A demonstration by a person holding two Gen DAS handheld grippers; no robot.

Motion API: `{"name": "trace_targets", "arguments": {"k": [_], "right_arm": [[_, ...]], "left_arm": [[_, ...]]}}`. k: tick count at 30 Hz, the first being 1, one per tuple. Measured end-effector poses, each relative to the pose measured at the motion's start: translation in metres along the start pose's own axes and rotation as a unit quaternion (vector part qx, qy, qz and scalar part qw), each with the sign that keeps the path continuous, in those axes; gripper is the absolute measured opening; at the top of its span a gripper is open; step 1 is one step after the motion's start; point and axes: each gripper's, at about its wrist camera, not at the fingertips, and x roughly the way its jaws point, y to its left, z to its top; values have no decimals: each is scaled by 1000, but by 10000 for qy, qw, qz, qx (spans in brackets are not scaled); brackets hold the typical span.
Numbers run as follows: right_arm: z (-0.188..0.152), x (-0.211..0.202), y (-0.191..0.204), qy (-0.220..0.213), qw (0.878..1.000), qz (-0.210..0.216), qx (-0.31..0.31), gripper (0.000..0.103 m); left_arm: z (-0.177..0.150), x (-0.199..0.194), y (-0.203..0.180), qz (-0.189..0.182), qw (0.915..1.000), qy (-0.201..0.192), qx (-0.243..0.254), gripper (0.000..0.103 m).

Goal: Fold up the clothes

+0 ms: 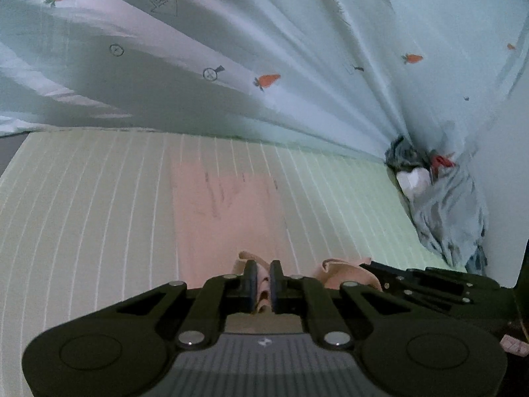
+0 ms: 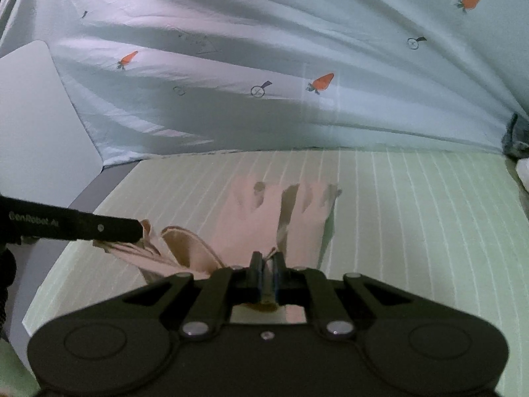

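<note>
A pale pink garment [image 1: 228, 205] lies spread on the green striped mat [image 1: 82, 215], reaching away from me. My left gripper [image 1: 263, 279] is shut on its near edge, with pink cloth bunched between the pads. In the right wrist view the same pink garment [image 2: 281, 211] stretches forward, lifted and creased, and my right gripper [image 2: 267, 264] is shut on another part of its near edge. The left gripper [image 2: 140, 230] shows there at the left, holding a gathered corner, with a loop of fabric sagging between the two grips.
A light blue sheet with carrot prints [image 1: 264, 49] hangs as a backdrop behind the mat. A crumpled grey bundle of clothes [image 1: 443, 198] with white and red bits lies at the mat's right edge. A white panel [image 2: 36, 115] stands at the left.
</note>
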Motion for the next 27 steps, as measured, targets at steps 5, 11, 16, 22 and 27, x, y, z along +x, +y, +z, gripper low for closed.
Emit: {"name": "trace_targets", "arguments": {"k": [5,11,16,22,27], "right_arm": [[25,41,-14,51,10000,2,27,5],[51,136,-46,439,9983,-110,376,3],[43,190,-76,869,9899,-328,1073,54],[15,162,-72,686,9892,-223,1273,102],[-9,134,-65,506,9892,-62,1375,103]], "left_arm": [[35,44,17,15,9999,108,6,5],[71,126,63,217,9973,520,-463,4],[70,166,104,527,9901,687,-1101,16],[44,153,131,494,9835,688,-1601,29],[21,130,116,42,9878,748,-1362,42]]}}
